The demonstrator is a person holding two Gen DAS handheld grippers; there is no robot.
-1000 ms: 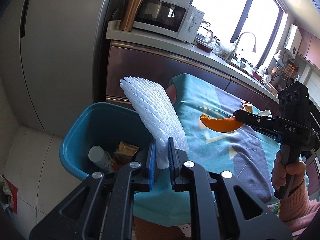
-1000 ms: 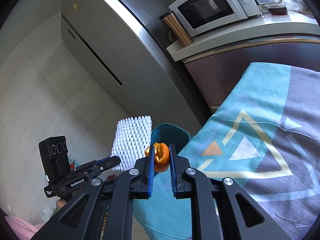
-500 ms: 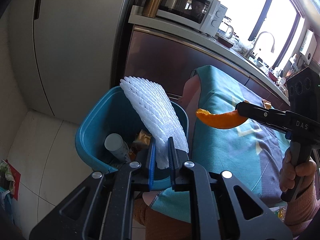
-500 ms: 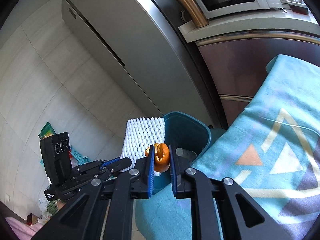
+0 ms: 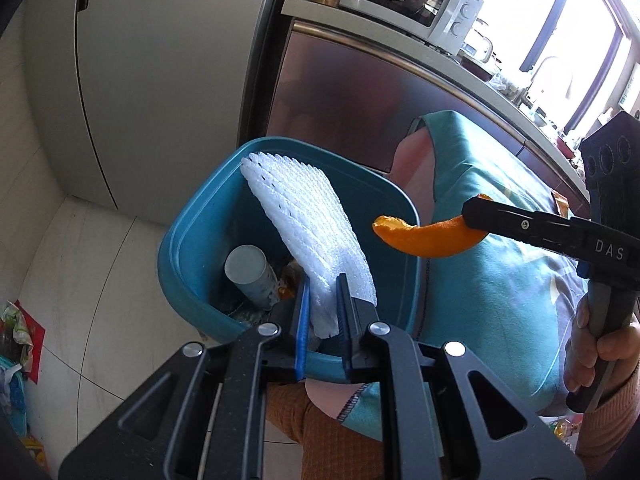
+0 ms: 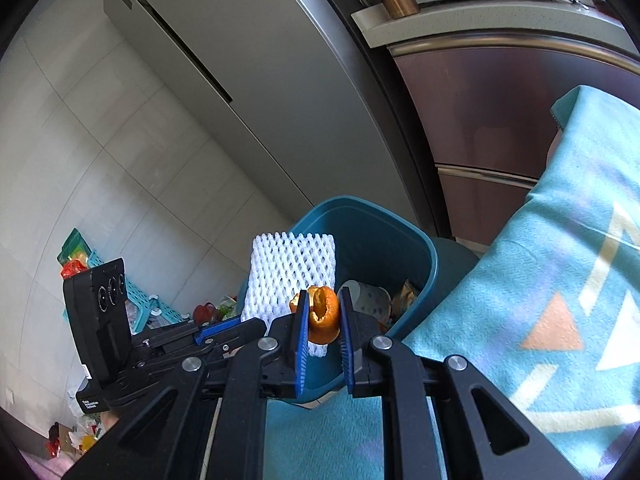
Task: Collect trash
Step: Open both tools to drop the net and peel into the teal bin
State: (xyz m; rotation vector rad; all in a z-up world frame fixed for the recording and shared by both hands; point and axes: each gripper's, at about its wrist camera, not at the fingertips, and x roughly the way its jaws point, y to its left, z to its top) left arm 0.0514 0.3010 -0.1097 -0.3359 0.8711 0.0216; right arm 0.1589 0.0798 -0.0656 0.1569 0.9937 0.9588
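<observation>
My left gripper is shut on a white foam fruit net and holds it over the open teal trash bin. My right gripper is shut on an orange peel and holds it by the bin's right rim; the peel also shows in the left wrist view. The foam net and the bin show in the right wrist view too. A grey cylindrical cup and wrappers lie inside the bin.
The bin stands on the tiled floor beside a table draped in a teal patterned cloth. A grey fridge and a steel counter with a microwave stand behind. Clutter and a teal basket lie on the floor at left.
Both grippers have moved left off the table toward the bin. The foam net is now over the bin's opening and the orange peel is at its right rim.
</observation>
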